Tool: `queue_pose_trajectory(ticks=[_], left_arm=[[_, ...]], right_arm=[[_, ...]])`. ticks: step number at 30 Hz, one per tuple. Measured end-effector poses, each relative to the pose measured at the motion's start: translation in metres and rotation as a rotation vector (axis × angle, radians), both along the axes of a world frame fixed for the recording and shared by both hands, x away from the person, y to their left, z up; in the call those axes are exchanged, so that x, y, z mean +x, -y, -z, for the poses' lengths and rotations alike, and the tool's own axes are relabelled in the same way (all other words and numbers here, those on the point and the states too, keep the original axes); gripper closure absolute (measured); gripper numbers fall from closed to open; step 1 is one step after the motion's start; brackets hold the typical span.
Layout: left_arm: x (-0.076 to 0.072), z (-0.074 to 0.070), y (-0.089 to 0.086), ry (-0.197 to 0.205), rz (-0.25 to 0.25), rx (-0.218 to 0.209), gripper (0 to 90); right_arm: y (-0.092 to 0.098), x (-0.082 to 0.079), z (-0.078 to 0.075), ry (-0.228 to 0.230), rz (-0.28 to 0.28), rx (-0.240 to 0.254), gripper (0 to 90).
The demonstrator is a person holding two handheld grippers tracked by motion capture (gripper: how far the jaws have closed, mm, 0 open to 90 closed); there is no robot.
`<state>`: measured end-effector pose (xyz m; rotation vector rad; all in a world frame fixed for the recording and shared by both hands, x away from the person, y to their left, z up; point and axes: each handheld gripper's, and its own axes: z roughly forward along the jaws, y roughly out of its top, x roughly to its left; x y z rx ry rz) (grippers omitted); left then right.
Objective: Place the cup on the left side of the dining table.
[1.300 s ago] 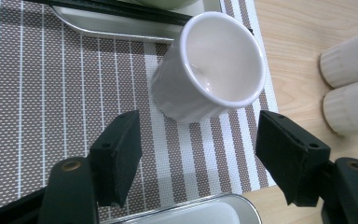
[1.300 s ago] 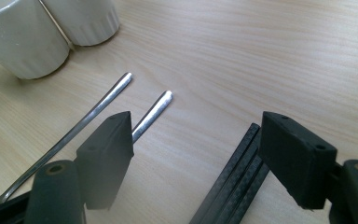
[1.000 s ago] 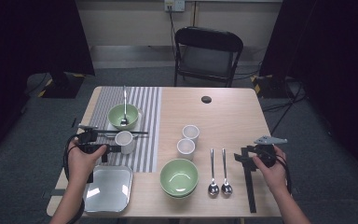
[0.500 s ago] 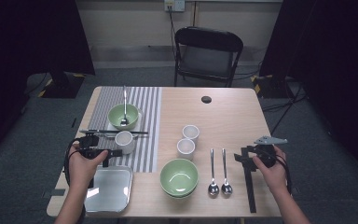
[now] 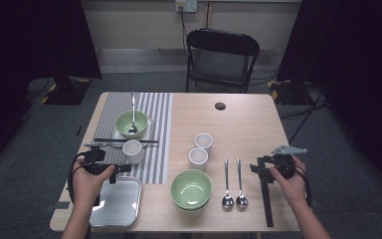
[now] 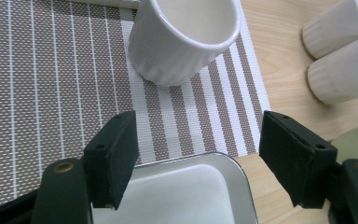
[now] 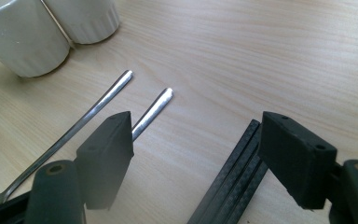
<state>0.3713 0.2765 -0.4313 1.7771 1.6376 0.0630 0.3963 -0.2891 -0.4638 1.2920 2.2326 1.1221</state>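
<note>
- Since the earlier frame the left gripper (image 5: 113, 168) has drawn back a little toward the person, from beside the white cup (image 5: 132, 151) to the far edge of the steel tray (image 5: 117, 209); the right gripper (image 5: 262, 167) has kept its place
- Left gripper's fingers (image 6: 114, 156) stand wide apart with nothing between them, hovering over the striped placemat (image 6: 42, 84) and the tray's far rim
- That white cup stands upright on the placemat just ahead of the open fingers, not touching them, in the left gripper view
- Right gripper's fingers (image 7: 107, 154) are also apart and hold nothing, low over the wooden counter (image 5: 238, 129)
- A pair of black chopsticks (image 7: 233, 182) lies on the counter below its right finger; two steel spoons (image 5: 233, 184) lie side by side just to its left
- Two more white cups (image 5: 200, 149) stand close together mid-counter, with a green bowl (image 5: 191, 189) nearer the person
- Another green bowl (image 5: 132, 124) holding a spoon sits at the far end of the placemat, a second pair of black chopsticks (image 5: 146, 141) lying between it and the cup
</note>
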Motion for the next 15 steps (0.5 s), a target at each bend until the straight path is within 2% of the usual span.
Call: queue_pose_trajectory(ticks=[13, 15], left_arm=[[-0.0061, 0.0065, 0.0016, 0.003, 0.006, -0.018, 28.7], [-0.0071, 0.0067, 0.0017, 0.006, 0.009, -0.009, 28.7]], right_arm=[[-0.0001, -0.0004, 0.0008, -0.007, 0.000, 0.001, 25.6], [-0.0002, -0.0005, 0.0007, -0.007, 0.000, 0.002, 25.6]])
